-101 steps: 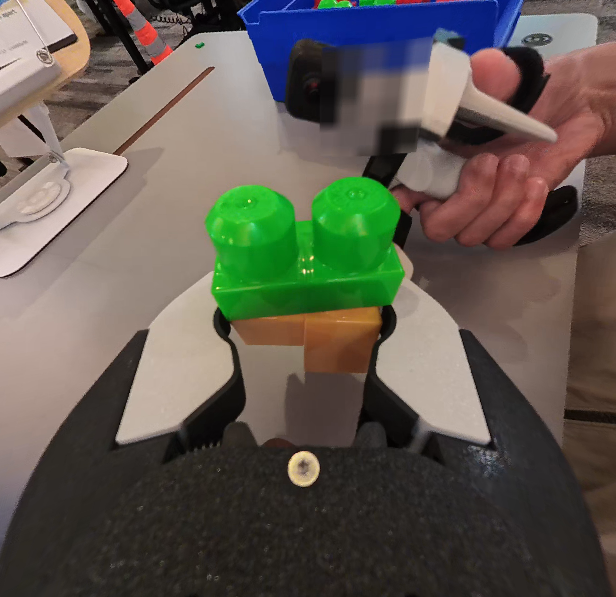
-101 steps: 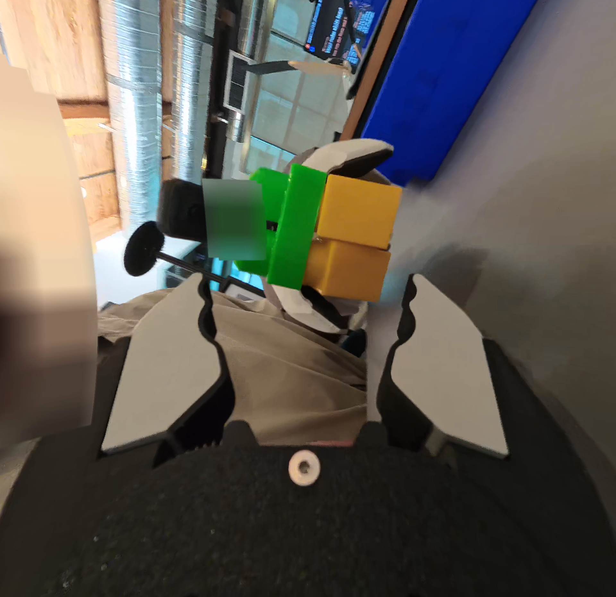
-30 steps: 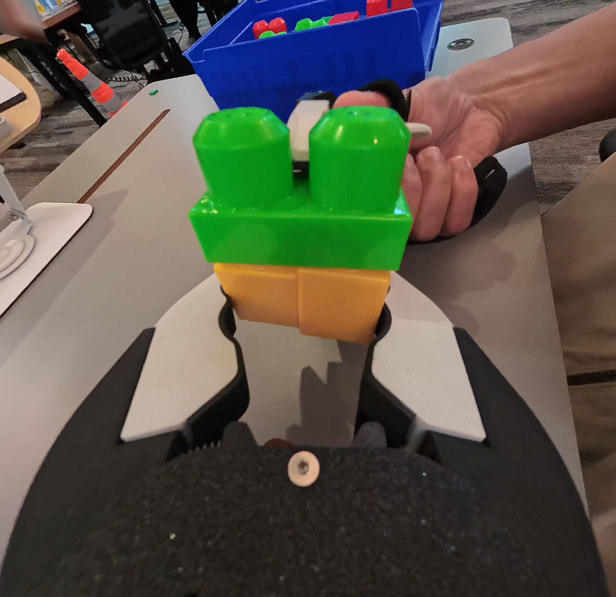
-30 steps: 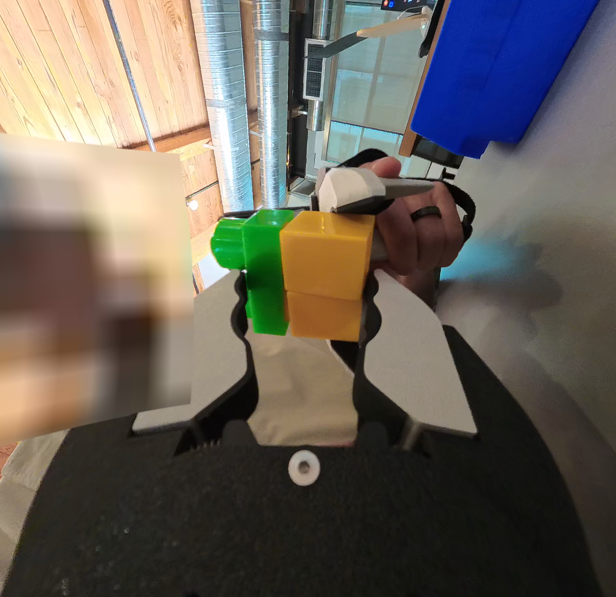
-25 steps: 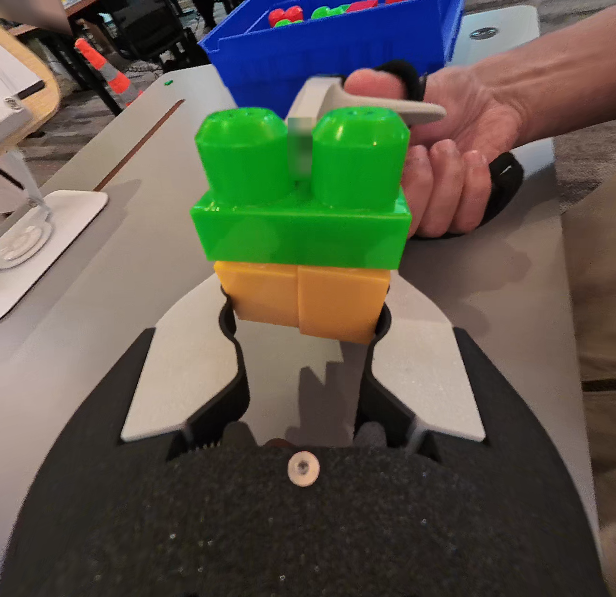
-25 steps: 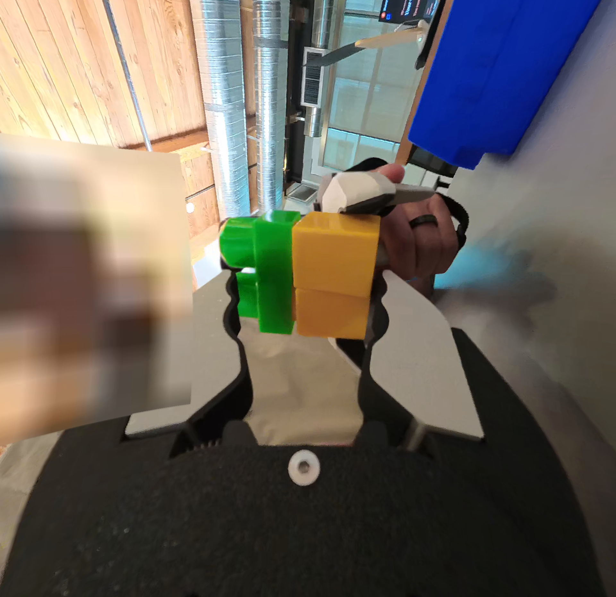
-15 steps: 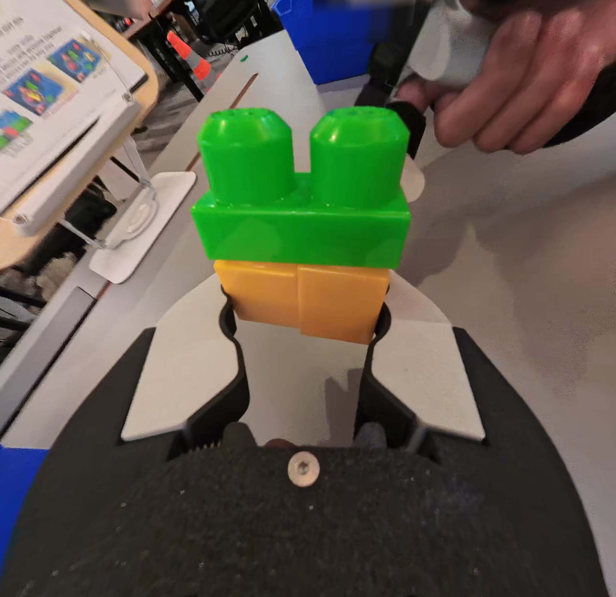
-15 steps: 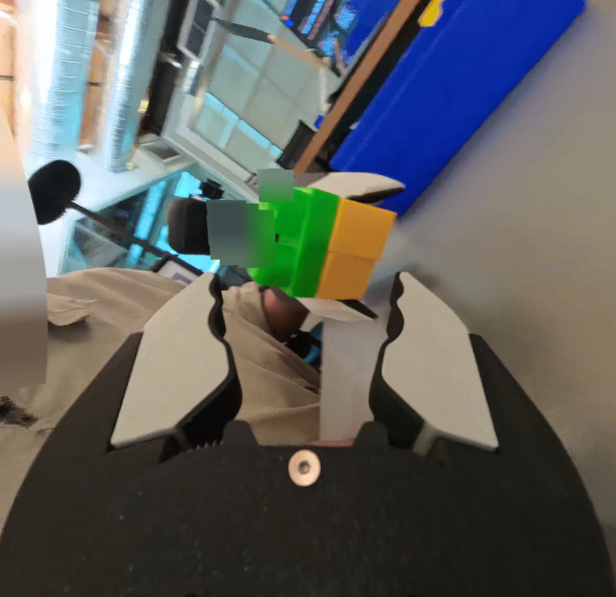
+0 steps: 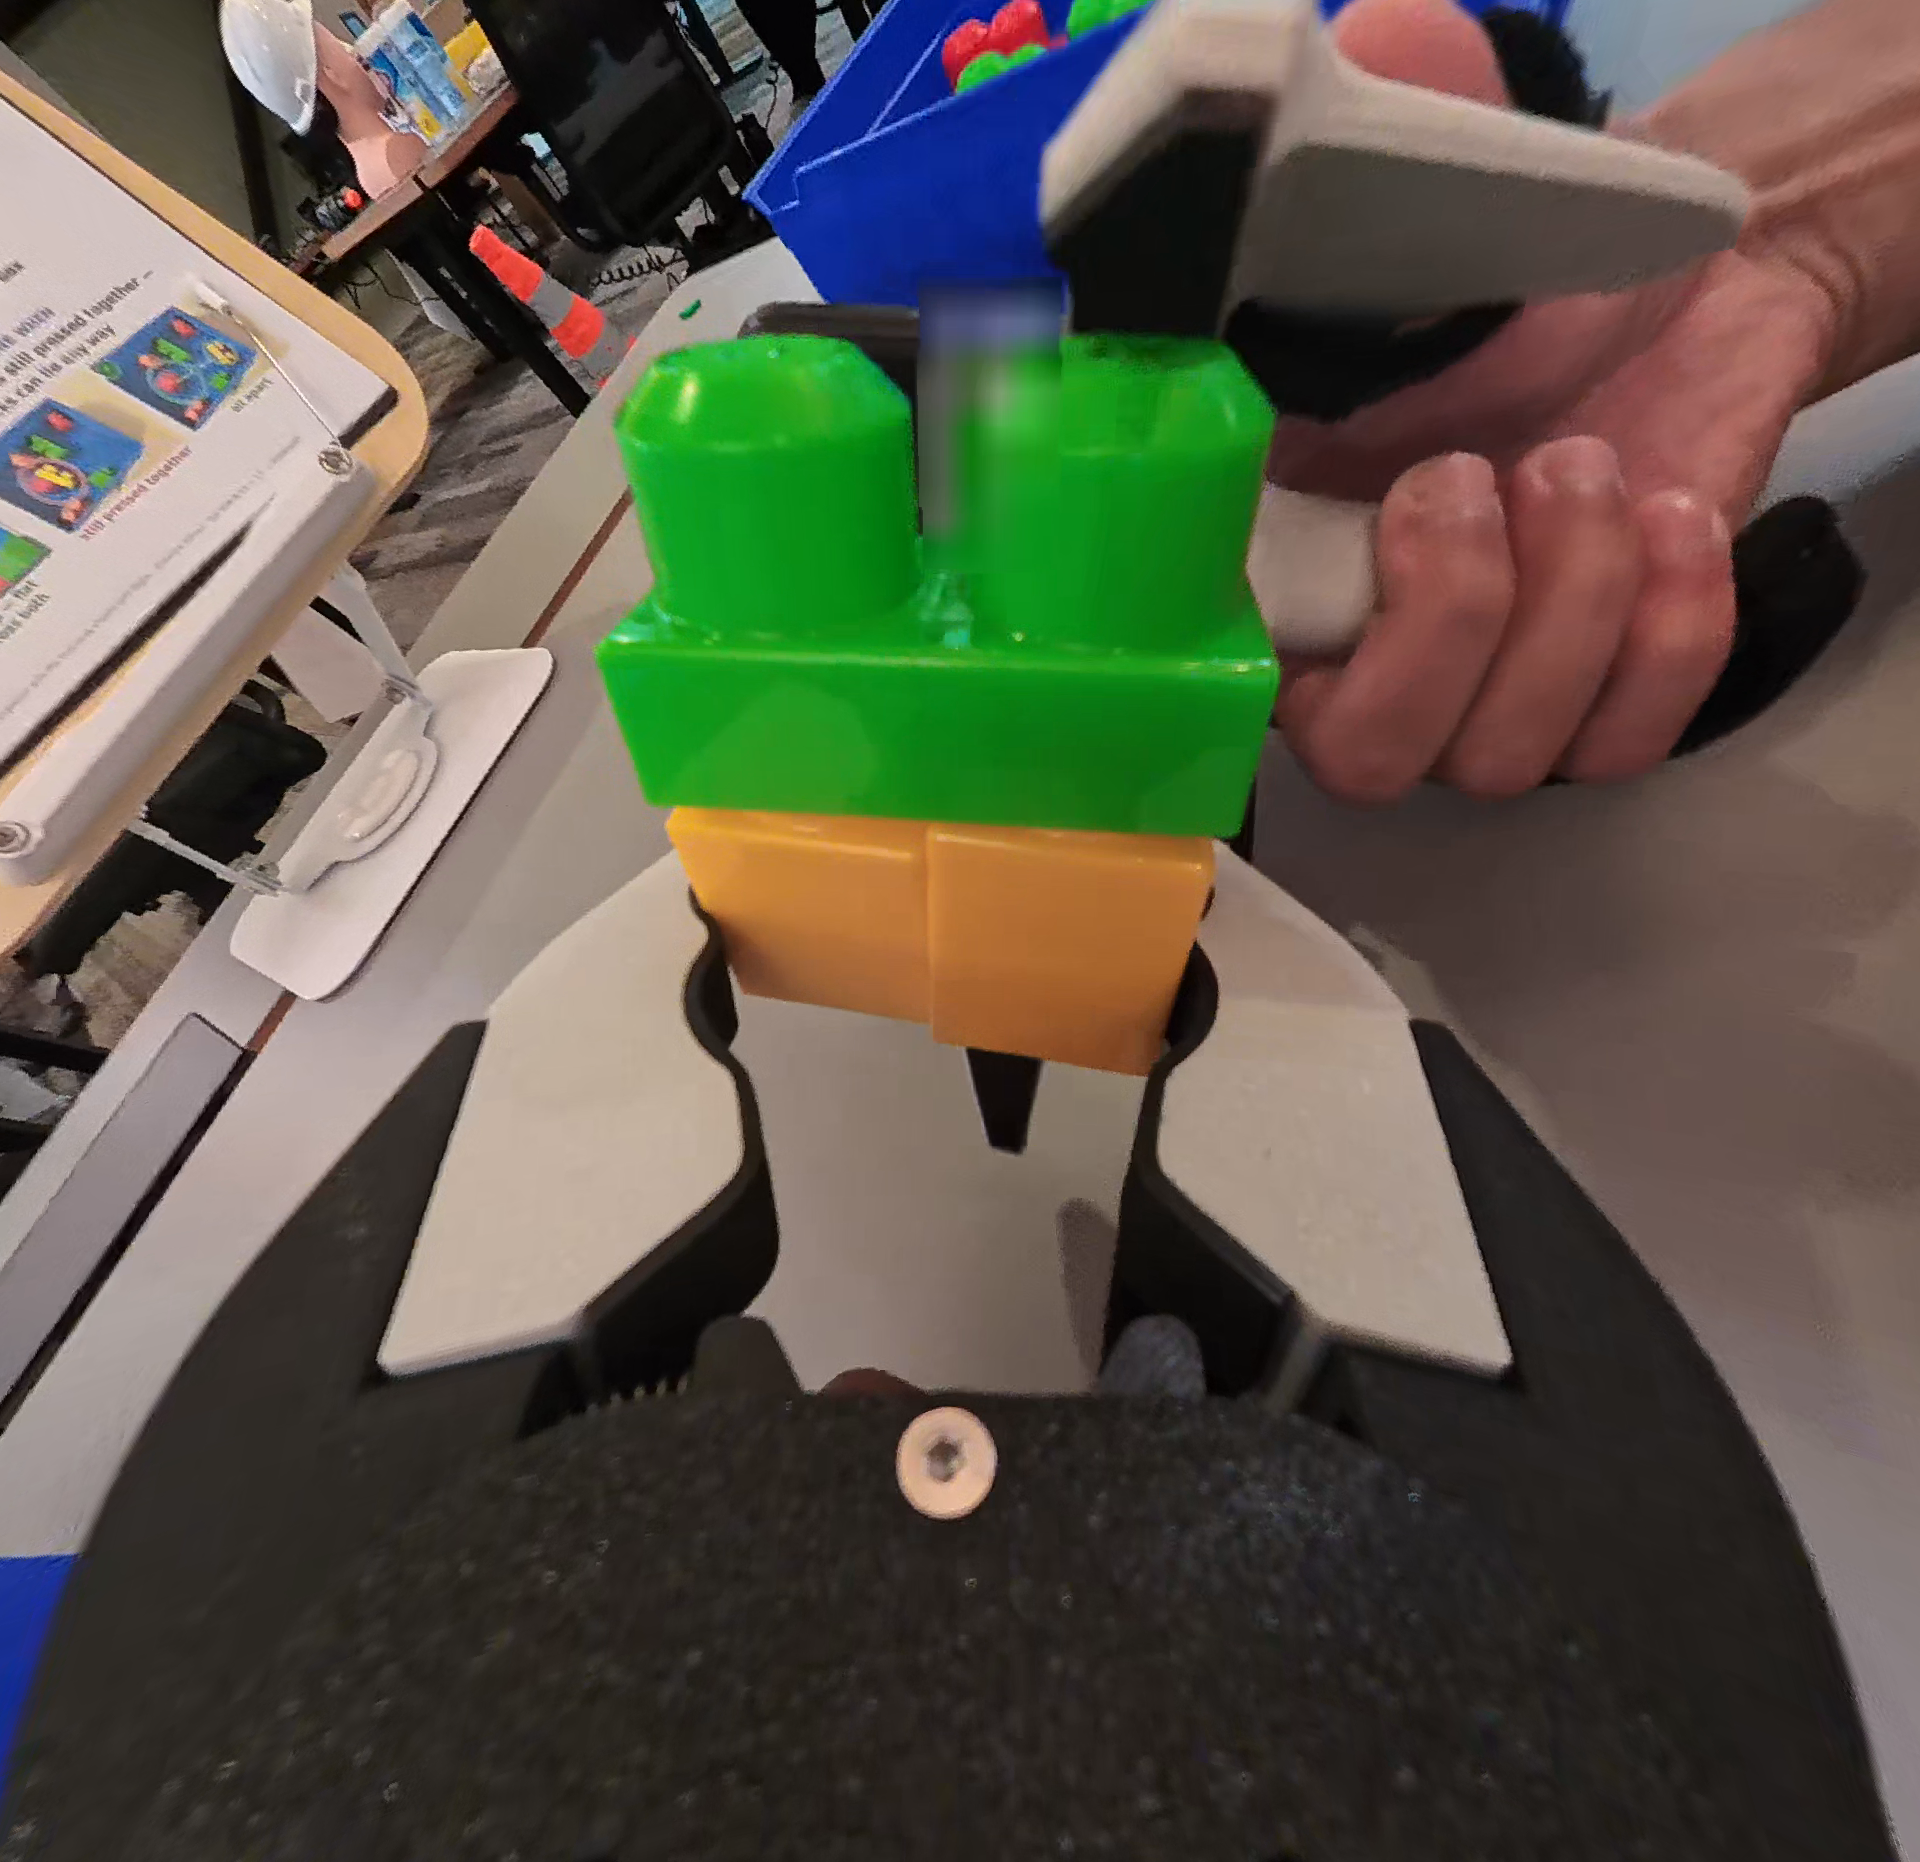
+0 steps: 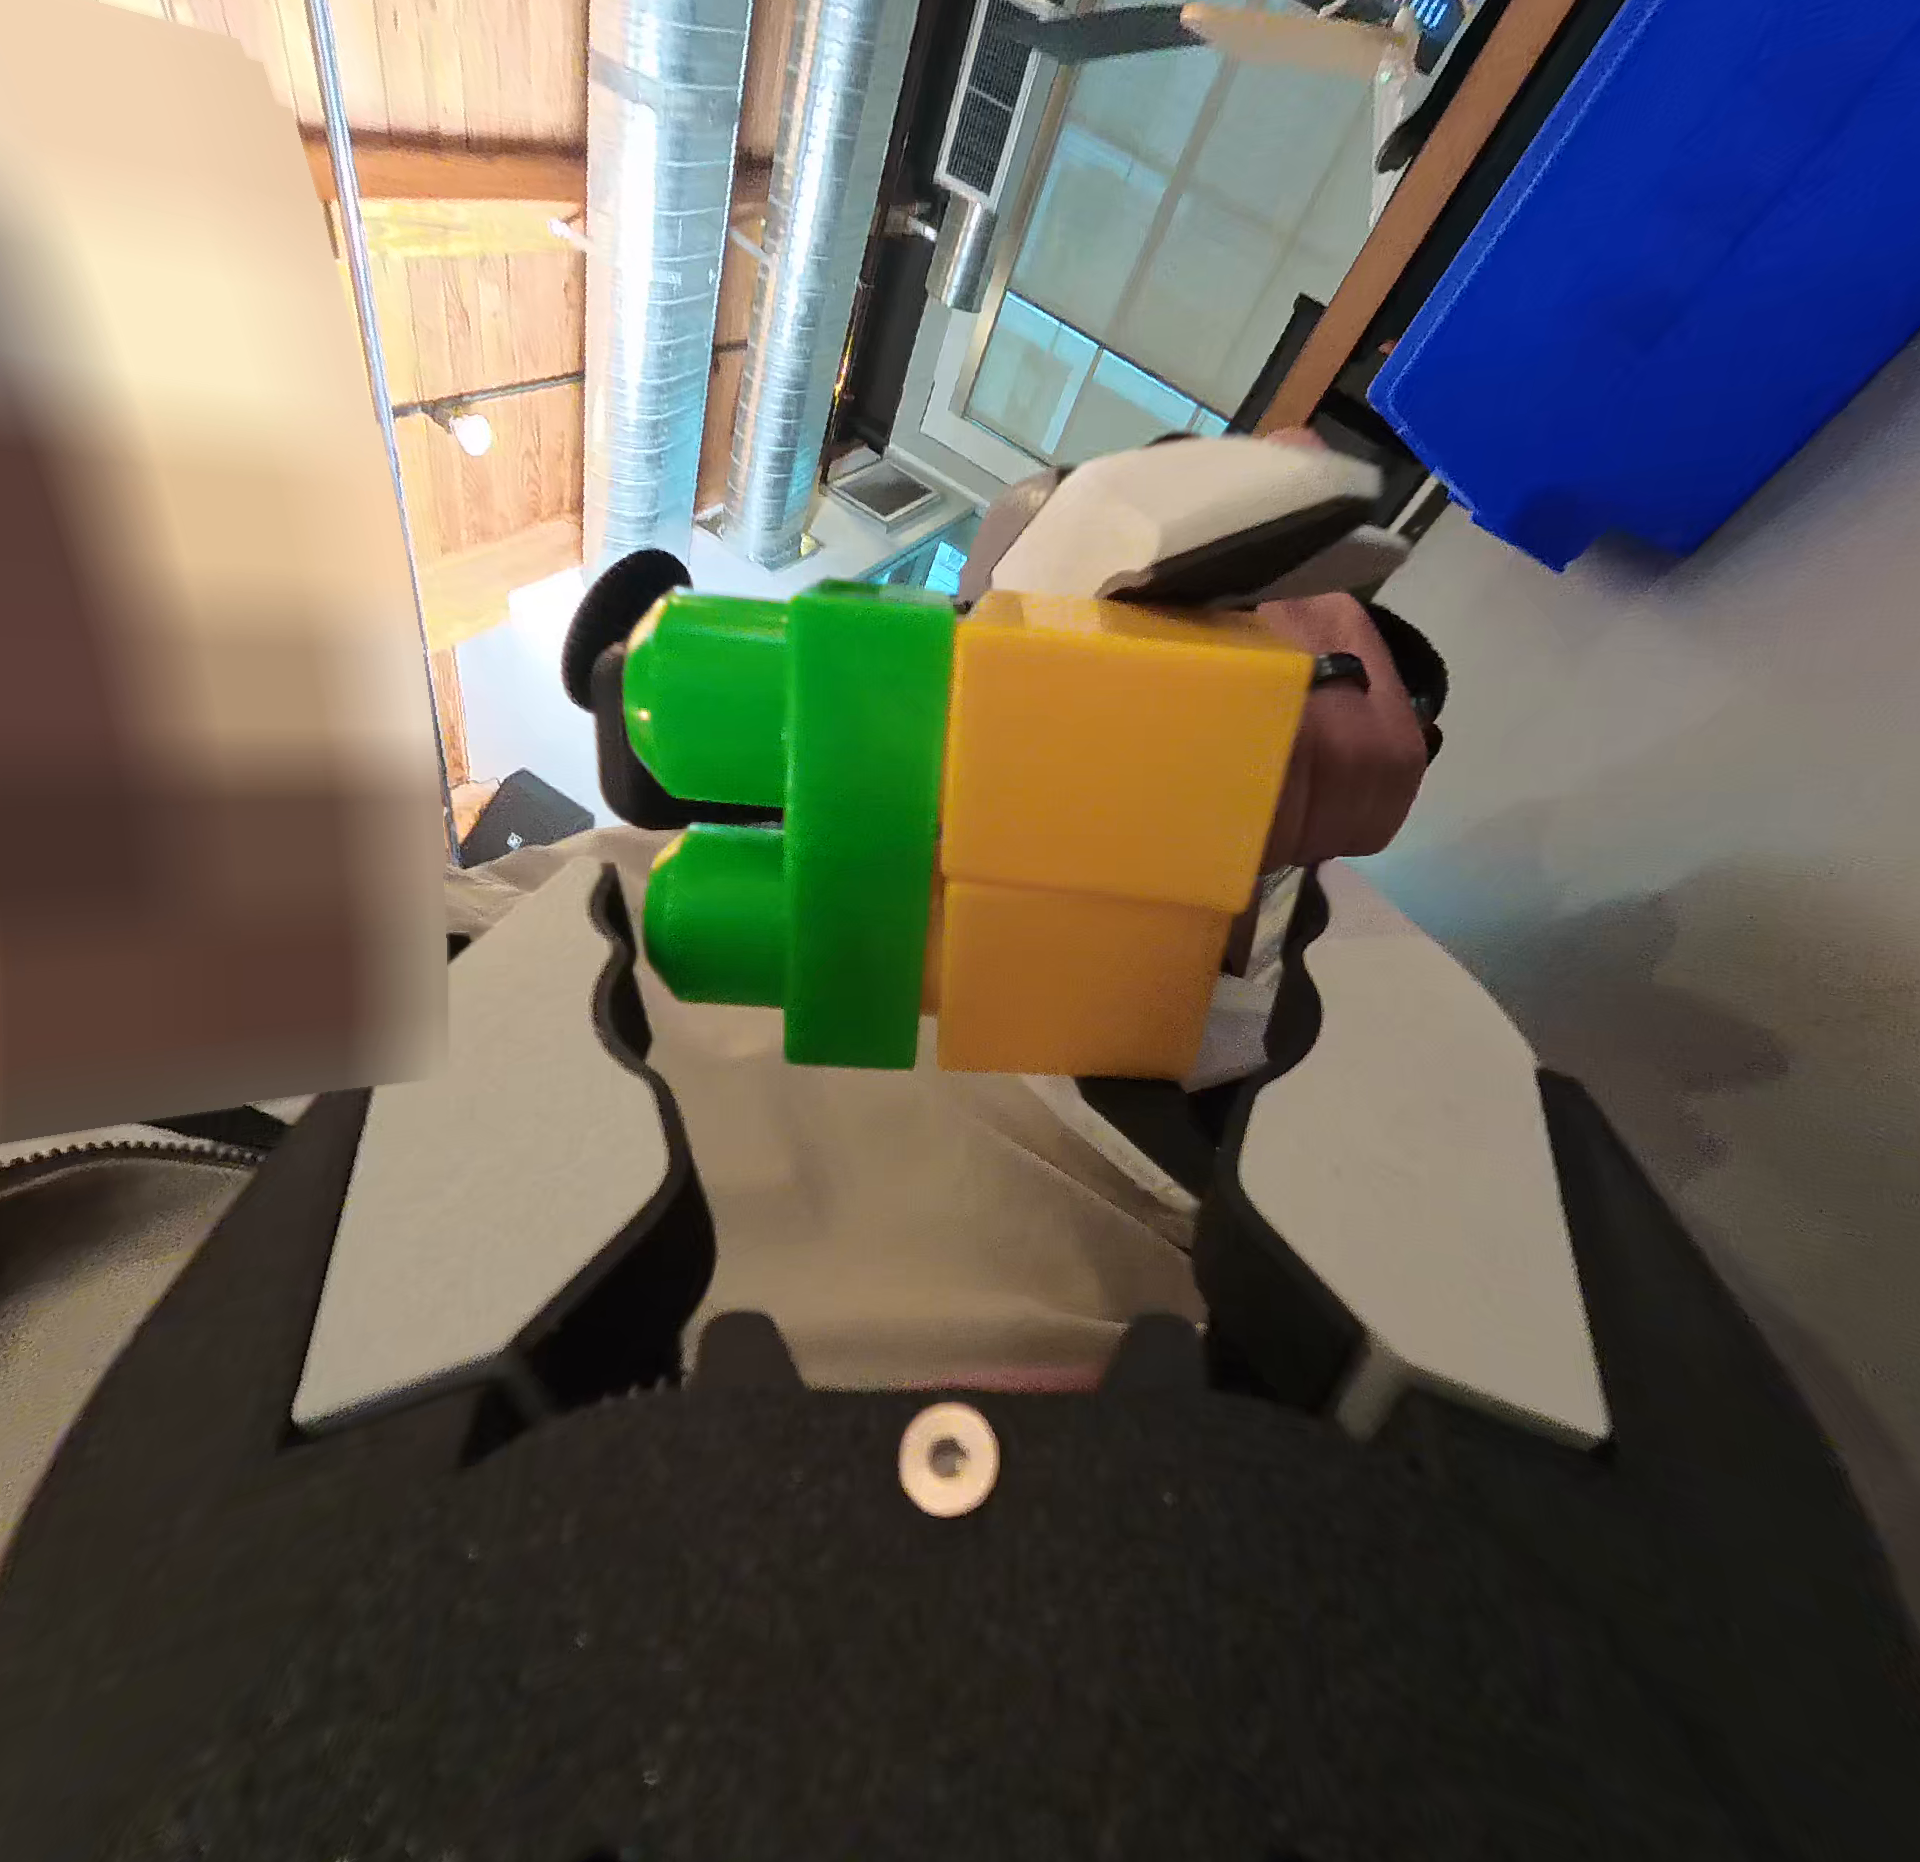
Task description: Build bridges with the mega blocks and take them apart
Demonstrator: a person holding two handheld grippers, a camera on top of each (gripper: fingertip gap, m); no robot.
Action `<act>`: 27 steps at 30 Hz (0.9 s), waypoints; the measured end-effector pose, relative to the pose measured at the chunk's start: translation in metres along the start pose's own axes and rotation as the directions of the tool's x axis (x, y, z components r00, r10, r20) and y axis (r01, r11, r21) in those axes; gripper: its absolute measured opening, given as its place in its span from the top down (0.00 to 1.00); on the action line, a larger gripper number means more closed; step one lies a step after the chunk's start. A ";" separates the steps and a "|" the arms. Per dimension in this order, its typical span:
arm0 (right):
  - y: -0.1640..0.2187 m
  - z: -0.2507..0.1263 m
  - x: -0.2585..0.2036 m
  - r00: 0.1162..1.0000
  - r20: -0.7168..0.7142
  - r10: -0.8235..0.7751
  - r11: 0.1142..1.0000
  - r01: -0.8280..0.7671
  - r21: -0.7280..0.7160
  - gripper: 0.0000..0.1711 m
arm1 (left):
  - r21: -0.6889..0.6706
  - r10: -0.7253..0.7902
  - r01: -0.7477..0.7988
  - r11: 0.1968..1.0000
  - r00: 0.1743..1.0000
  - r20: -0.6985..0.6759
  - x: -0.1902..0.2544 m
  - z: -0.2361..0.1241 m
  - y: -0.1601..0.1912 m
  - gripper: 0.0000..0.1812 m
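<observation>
Nearest the left wrist camera, the left tongs (image 9: 951, 965) clench the two yellow blocks (image 9: 940, 929), one fingertip on each outer side. The right yellow block hangs a little lower than its neighbour. Pressed on top of the pair is a green block (image 9: 935, 732) with two round studs, held upright above the grey worktop (image 9: 1558, 981). A dark pointed part shows just under the yellow blocks; what it is cannot be made out.

In the right wrist view the same stack lies sideways in the frame, studs to the left. The right tongs (image 10: 961, 955) stand spread around it, one fingertip (image 10: 561, 939) beside the lower stud, the other beside the yellow blocks. Whether either one touches the plastic cannot be told. Beyond the yellow blocks the left tongs' white finger and a hand (image 10: 1351, 773) wearing a dark ring are partly covered.

Behind the stack in the left view, the person's right hand (image 9: 1538, 524) grips the right tool; the blocks hide its fingers. A mosaic patch sits between the studs.

Farther off, a blue bin (image 9: 914, 181) holds red and green blocks, its far side cut off by the frame. At left, a picture sheet on a white stand (image 9: 343, 773) is cropped.
</observation>
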State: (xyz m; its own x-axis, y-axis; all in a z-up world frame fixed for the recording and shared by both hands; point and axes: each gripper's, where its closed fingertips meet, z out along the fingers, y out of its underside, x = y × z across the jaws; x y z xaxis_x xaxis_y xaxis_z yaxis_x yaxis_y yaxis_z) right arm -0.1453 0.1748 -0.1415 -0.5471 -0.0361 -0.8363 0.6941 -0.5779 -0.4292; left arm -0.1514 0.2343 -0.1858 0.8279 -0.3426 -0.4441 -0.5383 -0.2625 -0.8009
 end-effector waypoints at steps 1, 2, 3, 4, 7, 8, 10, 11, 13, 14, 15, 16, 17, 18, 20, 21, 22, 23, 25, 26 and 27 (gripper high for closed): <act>0.001 0.002 0.000 1.000 0.002 -0.003 1.000 0.003 -0.001 0.34 | -0.013 -0.005 0.005 1.000 1.000 -0.008 0.001 0.002 0.002 0.55; 0.002 0.003 0.000 1.000 0.013 -0.002 1.000 0.002 -0.001 0.36 | -0.024 0.002 -0.002 1.000 1.000 -0.005 0.002 0.003 0.004 0.55; 0.002 0.003 0.000 1.000 0.015 -0.001 1.000 0.001 -0.001 0.36 | -0.020 0.005 -0.005 1.000 1.000 0.001 0.002 0.003 0.004 0.55; 0.003 0.003 0.000 1.000 0.017 0.001 1.000 -0.001 -0.001 0.37 | -0.018 0.003 -0.003 1.000 1.000 -0.003 0.002 0.003 0.004 0.55; 0.005 0.003 0.000 1.000 0.022 0.005 1.000 -0.005 -0.012 0.38 | -0.019 0.007 -0.008 1.000 1.000 -0.008 0.003 0.003 0.004 0.55; 0.006 0.002 0.000 1.000 0.028 0.009 1.000 -0.009 -0.016 0.39 | -0.014 -0.003 0.003 1.000 1.000 -0.015 0.004 0.003 0.004 0.55; 0.007 0.002 -0.002 0.999 0.046 0.018 1.000 -0.017 -0.017 0.39 | 0.002 -0.015 0.015 1.000 1.000 -0.017 0.005 0.003 0.001 0.55; 0.007 0.002 -0.002 0.999 0.047 0.017 1.000 -0.017 -0.019 0.39 | 0.006 -0.017 0.017 1.000 1.000 -0.019 0.005 0.002 0.001 0.55; 0.007 0.002 -0.002 0.999 0.042 0.014 1.000 -0.013 -0.019 0.40 | 0.007 -0.018 0.018 1.000 1.000 -0.019 0.005 0.003 0.000 0.55; 0.007 0.002 -0.003 0.999 0.045 0.015 1.000 -0.014 -0.023 0.40 | 0.010 -0.019 0.019 1.000 1.000 -0.021 0.005 0.003 0.000 0.55; 0.008 0.001 -0.003 0.999 0.048 0.017 0.999 -0.016 -0.029 0.40 | 0.013 -0.021 0.022 1.000 0.999 -0.026 0.006 0.003 -0.001 0.55; 0.008 0.001 -0.003 0.999 0.047 0.018 0.999 -0.017 -0.030 0.40 | 0.013 -0.026 0.026 1.000 0.999 -0.030 0.006 0.003 -0.001 0.55; 0.008 0.000 -0.003 0.999 0.047 0.019 0.999 -0.018 -0.032 0.40 | 0.013 -0.023 0.024 1.000 0.999 -0.027 0.005 0.004 -0.001 0.55; 0.008 -0.001 -0.002 0.999 0.045 0.019 0.999 -0.017 -0.036 0.40 | 0.012 -0.023 0.023 1.000 0.999 -0.027 0.006 0.005 -0.001 0.55; 0.006 -0.001 -0.003 0.999 0.041 0.017 0.999 -0.016 -0.029 0.40 | 0.016 -0.020 0.020 1.000 1.000 -0.018 0.004 0.005 -0.001 0.55; 0.005 -0.001 -0.004 0.999 0.044 0.021 1.000 -0.020 -0.024 0.40 | 0.024 -0.024 0.025 0.999 1.000 -0.018 0.004 0.005 -0.003 0.55; 0.002 -0.001 -0.002 1.000 0.025 0.016 1.000 -0.015 -0.012 0.40 | 0.015 -0.032 0.032 0.999 0.999 -0.009 0.002 0.006 -0.002 0.55; 0.001 -0.001 0.000 1.000 -0.005 -0.004 1.000 0.004 -0.006 0.39 | 0.004 -0.023 0.023 1.000 1.000 0.006 0.000 0.007 0.001 0.55; 0.001 -0.001 0.001 0.999 -0.025 -0.027 0.999 0.026 -0.019 0.39 | 0.004 0.000 0.000 1.000 1.000 0.016 -0.001 0.007 0.000 0.55; 0.000 -0.003 0.003 0.998 -0.050 -0.037 0.999 0.036 -0.017 0.38 | -0.011 0.009 -0.009 1.000 0.999 0.033 -0.004 0.007 0.001 0.55; -0.001 -0.005 0.005 0.996 -0.079 -0.052 0.999 0.051 -0.018 0.35 | -0.026 0.032 -0.030 0.999 0.998 0.057 -0.008 0.006 0.003 0.55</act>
State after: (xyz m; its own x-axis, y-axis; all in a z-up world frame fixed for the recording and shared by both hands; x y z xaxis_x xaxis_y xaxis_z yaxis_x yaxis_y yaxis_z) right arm -0.1466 0.1798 -0.1472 -0.5440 0.0581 -0.8371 0.6739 -0.5641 -0.4771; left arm -0.1586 0.2418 -0.1875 0.8180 -0.2984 -0.4918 -0.5672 -0.2757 -0.7761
